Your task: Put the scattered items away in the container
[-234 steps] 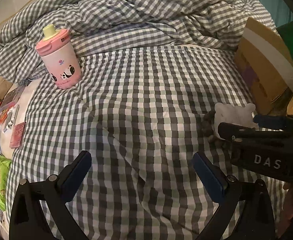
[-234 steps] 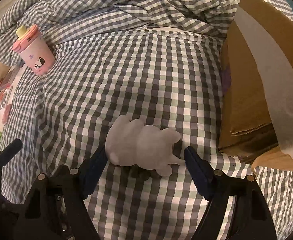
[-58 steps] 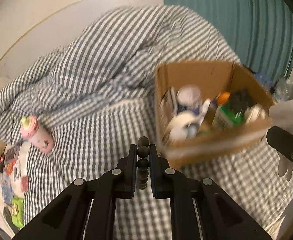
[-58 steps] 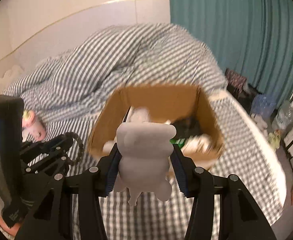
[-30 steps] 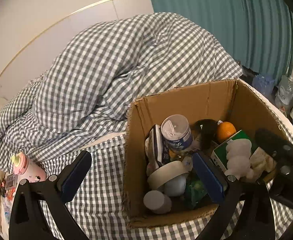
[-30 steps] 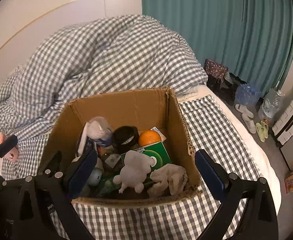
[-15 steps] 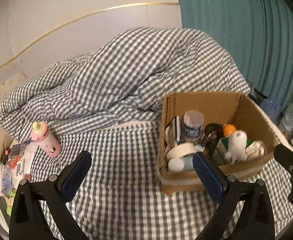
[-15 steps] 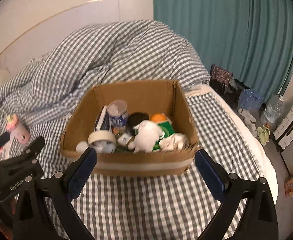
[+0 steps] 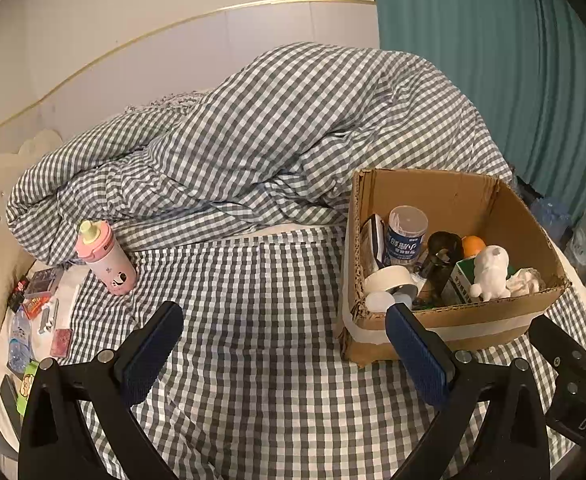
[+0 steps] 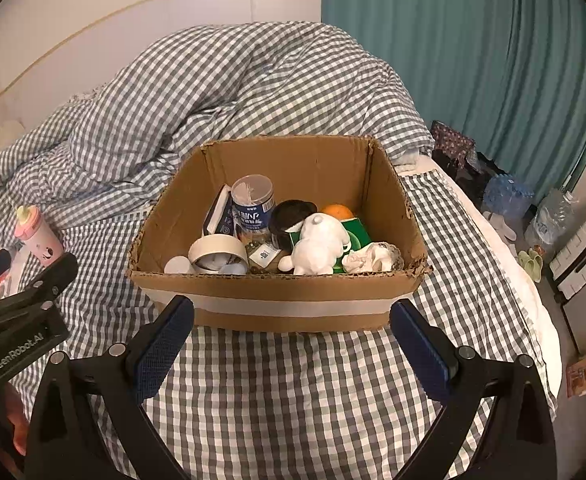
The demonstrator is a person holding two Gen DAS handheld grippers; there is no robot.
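Left wrist view: left gripper (image 9: 283, 354) empty, jaws wide apart, above the grey-and-white checked bed sheet (image 9: 253, 320). Right gripper (image 10: 289, 350) likewise empty with jaws spread, facing the brown cardboard box with a white tape band (image 10: 285, 306). Likely next item: the pink plastic sippy bottle with a yellow spout (image 9: 105, 258), upright on the bed well left of the box, just beside the rumpled checked duvet (image 9: 253, 140). To do it well: approach from the side, close on the straight body below the lid, keep it upright, and lower it into a gap. Box is fairly full; the white plush bear (image 10: 321, 246) lies inside on a green carton (image 10: 357, 230).
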